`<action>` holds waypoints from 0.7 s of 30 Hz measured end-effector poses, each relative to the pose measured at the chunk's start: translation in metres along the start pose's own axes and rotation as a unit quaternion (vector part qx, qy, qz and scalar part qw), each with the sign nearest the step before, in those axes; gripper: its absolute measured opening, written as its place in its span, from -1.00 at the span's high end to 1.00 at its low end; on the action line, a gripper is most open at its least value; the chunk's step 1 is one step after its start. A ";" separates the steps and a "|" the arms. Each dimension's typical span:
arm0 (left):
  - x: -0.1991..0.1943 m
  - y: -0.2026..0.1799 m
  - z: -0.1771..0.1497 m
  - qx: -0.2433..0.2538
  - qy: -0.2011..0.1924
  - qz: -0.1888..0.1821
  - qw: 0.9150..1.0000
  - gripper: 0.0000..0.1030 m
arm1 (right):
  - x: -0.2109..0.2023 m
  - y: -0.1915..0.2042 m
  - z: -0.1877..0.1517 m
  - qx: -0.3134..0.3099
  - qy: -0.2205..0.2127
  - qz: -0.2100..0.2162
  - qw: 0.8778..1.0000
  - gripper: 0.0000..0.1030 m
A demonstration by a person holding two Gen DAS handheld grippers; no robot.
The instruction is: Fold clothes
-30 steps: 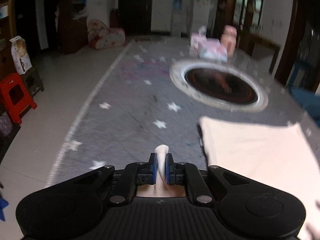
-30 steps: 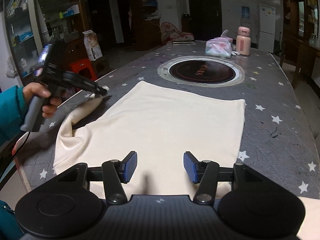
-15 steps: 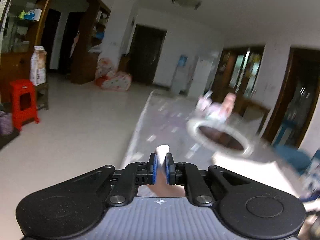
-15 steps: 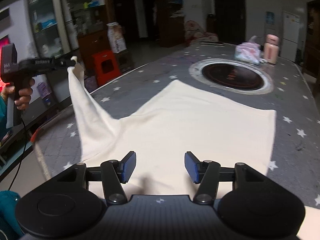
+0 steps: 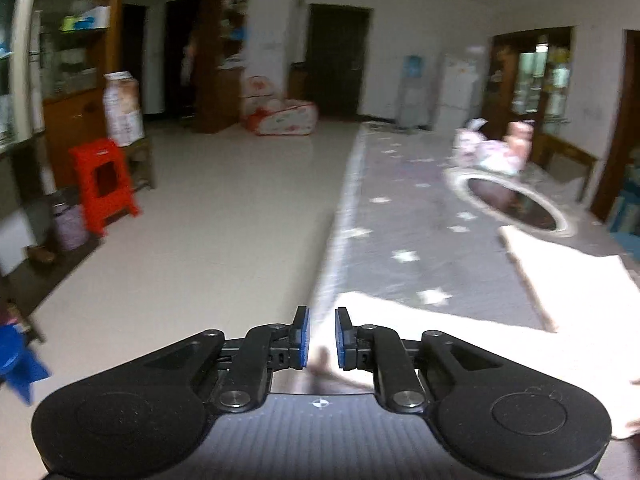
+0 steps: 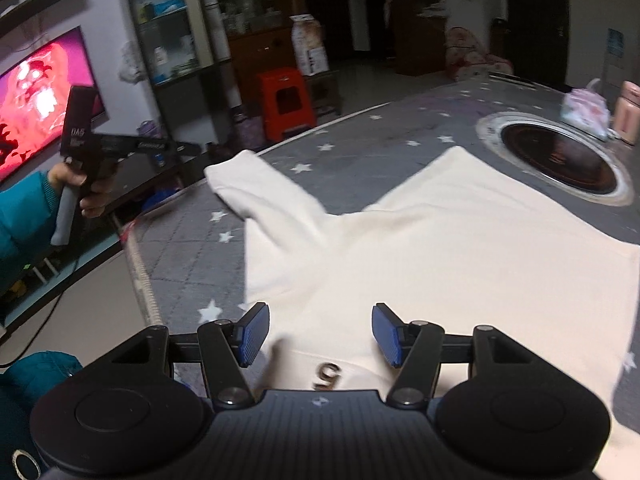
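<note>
A cream shirt [image 6: 460, 248] lies spread on the grey star-patterned table [image 6: 360, 152]. Its left sleeve [image 6: 260, 188] lies stretched out toward the table's left edge. My right gripper [image 6: 320, 334] is open and empty, hovering over the shirt's near edge by a small "5" mark [image 6: 328, 372]. My left gripper [image 5: 319, 336] is slightly open and empty, near the table's left edge, with the shirt [image 5: 460, 332] below and to its right. In the right wrist view the left gripper [image 6: 192, 147] is held off the table, apart from the sleeve.
A round inset burner [image 6: 560, 160] sits in the table beyond the shirt. A pink bag [image 6: 586, 110] and a pink flask [image 6: 628, 116] stand behind it. A red stool [image 6: 286, 100], shelves and a lit TV [image 6: 36, 92] are left of the table.
My left gripper lifted the sleeve up and out to the left, then let it go. The sleeve now lies flat on the table. The right gripper stayed open over the shirt.
</note>
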State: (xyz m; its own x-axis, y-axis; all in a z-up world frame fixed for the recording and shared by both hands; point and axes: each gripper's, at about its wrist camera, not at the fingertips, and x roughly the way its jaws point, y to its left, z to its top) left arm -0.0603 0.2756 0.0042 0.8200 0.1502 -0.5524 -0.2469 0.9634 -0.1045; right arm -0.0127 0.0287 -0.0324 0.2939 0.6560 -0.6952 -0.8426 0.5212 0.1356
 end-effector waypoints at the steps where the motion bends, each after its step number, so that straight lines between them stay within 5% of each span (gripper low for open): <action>1: 0.003 -0.001 -0.001 0.006 0.002 -0.016 1.000 0.72 | 0.003 0.002 0.002 -0.004 0.001 0.005 1.000 -0.12; 7: 0.038 -0.021 0.000 0.025 0.035 -0.030 0.999 0.69 | 0.021 0.021 0.012 -0.030 0.007 0.026 0.999 -0.10; 16: 0.069 -0.014 0.001 0.076 0.042 0.029 0.996 0.64 | 0.053 0.044 0.021 -0.075 0.023 0.040 0.996 0.10; 21: 0.073 -0.014 0.002 0.089 0.041 0.033 0.995 0.53 | 0.068 0.047 0.020 -0.089 0.045 0.019 0.995 0.50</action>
State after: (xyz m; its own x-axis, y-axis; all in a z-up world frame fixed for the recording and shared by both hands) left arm 0.0038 0.2731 -0.0327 0.7584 0.2038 -0.6191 -0.1986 0.9769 0.0783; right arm -0.0237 0.1090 -0.0591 0.2264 0.6178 -0.7530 -0.9208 0.3879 0.0414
